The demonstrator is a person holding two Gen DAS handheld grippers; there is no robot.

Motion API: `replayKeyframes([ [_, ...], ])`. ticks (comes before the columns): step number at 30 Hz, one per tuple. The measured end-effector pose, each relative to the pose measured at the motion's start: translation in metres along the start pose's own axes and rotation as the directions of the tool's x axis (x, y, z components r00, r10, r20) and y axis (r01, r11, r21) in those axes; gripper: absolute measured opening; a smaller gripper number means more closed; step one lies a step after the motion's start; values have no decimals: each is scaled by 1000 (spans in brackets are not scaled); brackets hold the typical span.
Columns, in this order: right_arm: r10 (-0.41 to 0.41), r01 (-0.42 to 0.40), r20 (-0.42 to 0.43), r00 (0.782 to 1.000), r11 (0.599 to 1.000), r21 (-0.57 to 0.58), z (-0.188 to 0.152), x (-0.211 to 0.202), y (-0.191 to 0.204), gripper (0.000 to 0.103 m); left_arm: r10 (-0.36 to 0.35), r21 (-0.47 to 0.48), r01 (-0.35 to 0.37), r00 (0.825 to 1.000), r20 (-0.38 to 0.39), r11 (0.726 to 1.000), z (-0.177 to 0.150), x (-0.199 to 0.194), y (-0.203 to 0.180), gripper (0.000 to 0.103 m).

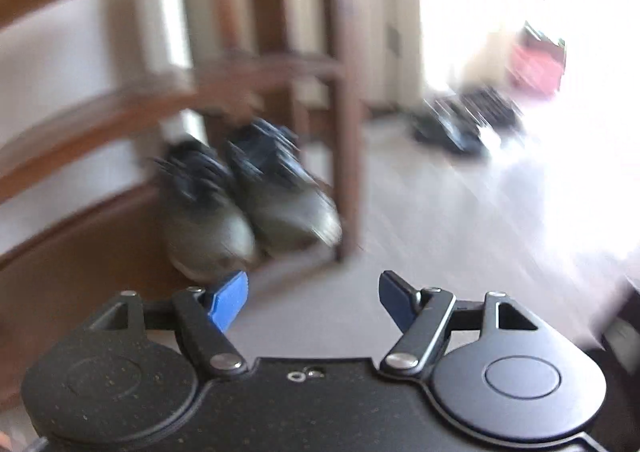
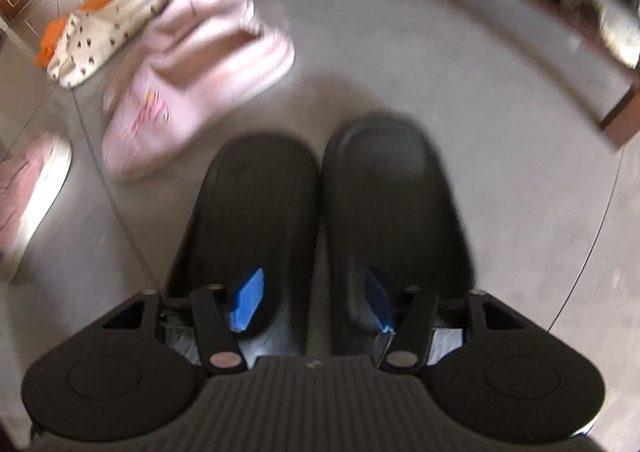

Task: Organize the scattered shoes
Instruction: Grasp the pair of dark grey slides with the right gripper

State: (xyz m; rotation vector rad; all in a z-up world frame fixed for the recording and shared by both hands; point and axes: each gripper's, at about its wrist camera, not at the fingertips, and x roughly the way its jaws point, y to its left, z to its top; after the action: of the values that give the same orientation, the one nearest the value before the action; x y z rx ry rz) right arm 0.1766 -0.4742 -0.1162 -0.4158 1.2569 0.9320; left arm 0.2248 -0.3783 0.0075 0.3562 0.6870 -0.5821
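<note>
1. Left wrist view: your left gripper [image 1: 313,302] hangs released, jaws wide and holding nothing. The grey sneakers [image 1: 244,196] sit paired ahead and slightly left, under the wooden rack [image 1: 340,100]; more dark shoes [image 1: 460,124] lie far ahead to the right.

2. Right wrist view: your right gripper [image 2: 314,302] pinches the black slippers [image 2: 320,212] together by their inner walls. They probably need carrying to the rack. The pink slipper [image 2: 192,80] lies ahead-left, loose.
</note>
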Motion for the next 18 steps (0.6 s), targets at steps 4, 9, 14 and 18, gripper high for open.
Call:
replayKeyframes([
  [4, -31, 13, -175, 984, 994, -104, 13, 18, 14, 67, -27, 117, 38, 996, -90, 992, -9, -20, -5, 72],
  [9, -49, -30, -385, 922, 980, -198, 26, 47, 25, 64, -51, 145, 78, 983, -178, 986, -26, -47, 1, 72],
  [14, -93, 18, -416, 905, 983, -180, 32, 47, 22, 31, -16, 109, 39, 978, -206, 993, -55, -71, 24, 72],
  [18, -68, 53, -390, 918, 997, -48, 31, 42, 14, 30, -12, 34, 19, 981, -192, 999, -82, -82, 42, 72],
])
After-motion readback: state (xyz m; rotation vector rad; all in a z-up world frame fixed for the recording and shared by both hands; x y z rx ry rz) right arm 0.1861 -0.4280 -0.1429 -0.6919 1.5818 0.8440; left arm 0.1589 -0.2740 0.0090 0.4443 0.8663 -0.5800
